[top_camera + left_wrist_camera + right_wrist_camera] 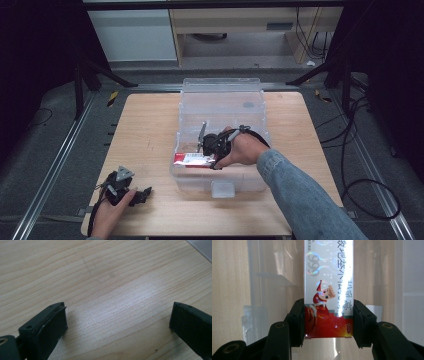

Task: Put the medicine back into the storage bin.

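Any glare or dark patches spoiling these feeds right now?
Right gripper view: a bright glare streak runs down the red-and-white box held in the right tool, washing out some print. Left gripper view: soft sheen on the table. High view: surroundings dark, clear bin reflective.

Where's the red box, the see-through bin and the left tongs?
red box [328, 290], right gripper view, its printed front.
bin [220, 82], high view, its far rim.
left tongs [117, 320], left gripper view, midway between its open jaws.

The red-and-white box [328, 290] is showing "999" upside down at the frame's upper middle (Chinese characters beside it are running unreadably in glare).
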`<state>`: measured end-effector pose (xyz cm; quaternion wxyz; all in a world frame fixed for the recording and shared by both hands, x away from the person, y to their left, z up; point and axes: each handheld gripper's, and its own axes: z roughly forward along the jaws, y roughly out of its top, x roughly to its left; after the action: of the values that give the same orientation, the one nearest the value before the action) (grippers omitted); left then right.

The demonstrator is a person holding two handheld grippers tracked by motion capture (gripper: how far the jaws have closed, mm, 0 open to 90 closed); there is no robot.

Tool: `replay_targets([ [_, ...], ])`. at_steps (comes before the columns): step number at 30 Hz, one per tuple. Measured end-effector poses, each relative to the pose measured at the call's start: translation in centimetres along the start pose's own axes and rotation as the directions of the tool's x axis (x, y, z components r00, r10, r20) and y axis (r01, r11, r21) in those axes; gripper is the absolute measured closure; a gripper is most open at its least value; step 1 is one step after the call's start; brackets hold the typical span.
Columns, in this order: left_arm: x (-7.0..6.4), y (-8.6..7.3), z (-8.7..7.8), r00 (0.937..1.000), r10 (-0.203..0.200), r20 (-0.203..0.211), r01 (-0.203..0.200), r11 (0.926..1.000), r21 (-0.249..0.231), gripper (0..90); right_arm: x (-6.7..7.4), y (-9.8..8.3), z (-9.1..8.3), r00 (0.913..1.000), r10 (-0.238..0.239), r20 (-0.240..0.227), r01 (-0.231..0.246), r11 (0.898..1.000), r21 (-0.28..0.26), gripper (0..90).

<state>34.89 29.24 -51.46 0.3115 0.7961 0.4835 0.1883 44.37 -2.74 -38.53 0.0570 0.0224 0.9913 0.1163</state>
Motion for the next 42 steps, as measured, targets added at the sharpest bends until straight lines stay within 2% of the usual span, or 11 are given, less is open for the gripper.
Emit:
replay_targets([
  [15,0.0,0.0,0.0,1.0000,0.001,0.002,-0.001,1.0000,0.001,0.6,-0.3,0.3,1.6,0.9999,-0.012,-0.011,0.012,1.000,0.023,51.5],
  [26,0.0,0.0,0.0,1.0000,0.001,0.002,-0.001,1.0000,0.002,0.6,-0.3,-0.1,2.4,0.9999,-0.003,-0.011,0.003,1.000,0.006,51.4],
  [42,0.0,0.0,0.0,1.0000,0.003,0.003,-0.003,1.0000,0.002,0.6,-0.4,-0.4,3.8,0.9998,0.003,-0.020,-0.003,1.000,0.014,51.4],
])
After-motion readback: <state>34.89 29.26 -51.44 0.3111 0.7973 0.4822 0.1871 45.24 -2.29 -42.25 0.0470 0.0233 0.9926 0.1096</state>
